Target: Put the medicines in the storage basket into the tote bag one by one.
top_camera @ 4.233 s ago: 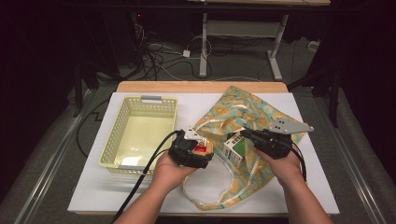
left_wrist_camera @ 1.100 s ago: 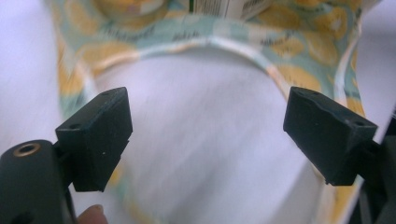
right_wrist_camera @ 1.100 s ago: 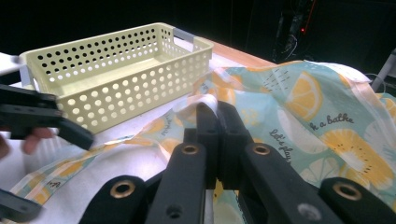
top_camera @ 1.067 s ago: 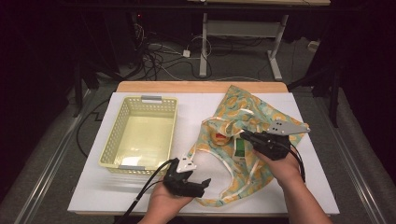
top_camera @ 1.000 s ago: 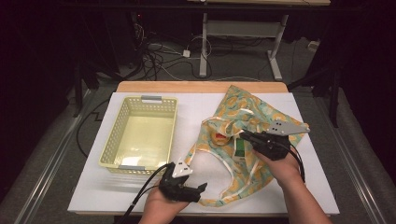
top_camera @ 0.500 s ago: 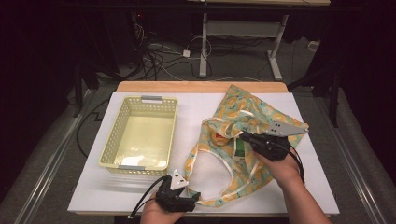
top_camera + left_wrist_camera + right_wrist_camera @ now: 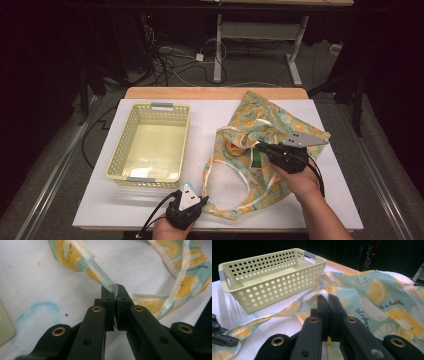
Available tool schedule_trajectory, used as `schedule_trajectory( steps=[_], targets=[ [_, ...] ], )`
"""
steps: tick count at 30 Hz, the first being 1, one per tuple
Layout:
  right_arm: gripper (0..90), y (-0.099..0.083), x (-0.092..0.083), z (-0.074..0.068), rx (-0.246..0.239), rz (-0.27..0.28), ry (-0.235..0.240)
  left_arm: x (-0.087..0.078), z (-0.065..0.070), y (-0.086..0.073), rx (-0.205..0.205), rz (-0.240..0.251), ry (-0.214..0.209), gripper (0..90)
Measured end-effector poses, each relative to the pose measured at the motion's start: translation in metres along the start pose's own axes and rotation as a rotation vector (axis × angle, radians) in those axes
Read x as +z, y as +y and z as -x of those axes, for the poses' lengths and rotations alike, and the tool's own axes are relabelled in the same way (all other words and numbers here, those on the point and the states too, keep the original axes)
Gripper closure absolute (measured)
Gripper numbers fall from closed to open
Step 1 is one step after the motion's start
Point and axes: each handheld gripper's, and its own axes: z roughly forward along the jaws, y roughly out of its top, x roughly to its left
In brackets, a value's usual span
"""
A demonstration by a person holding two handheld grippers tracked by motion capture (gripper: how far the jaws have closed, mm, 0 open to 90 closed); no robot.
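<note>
The left hand-held gripper, low at about 6 o'clock on the desk, has just been closing, and its jaws now pinch the near rim of the lemon-print bag, the edge trapped flat between the pads. At about 3 o'clock the right hand-held gripper is clamped fully on the opposite rim of the bag's mouth, a fold of fabric showing between its jaws in the right gripper view. With two holds on opposing sides, the mouth is most likely being spread to get at what sits inside; a green and white item shows at the opening beside the right jaws. The bag lies slumped across the right half of the desk. The empty yellow basket waits at 9 o'clock, apart from the bag, probably as the receiving place.
</note>
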Motion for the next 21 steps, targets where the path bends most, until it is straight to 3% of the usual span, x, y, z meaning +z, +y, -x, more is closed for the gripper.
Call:
schedule_trajectory(
  steps=[6, 10, 21],
  targets=[
    [90.0, -0.002, 0.002, 0.001, 0.001, 0.003, -0.011, -0.008, -0.003, 0.004, 0.039, 0.086, 0.02, 86.2],
    [90.0, -0.004, 0.001, 0.0, 0.004, 0.003, -0.016, -0.012, -0.005, 0.008, 0.034, 0.124, 0.019, 86.3],
    [90.0, -0.01, -0.001, -0.002, 0.013, -0.003, -0.024, -0.013, -0.003, 0.017, 0.062, 0.172, 0.032, 86.3]
  ],
)
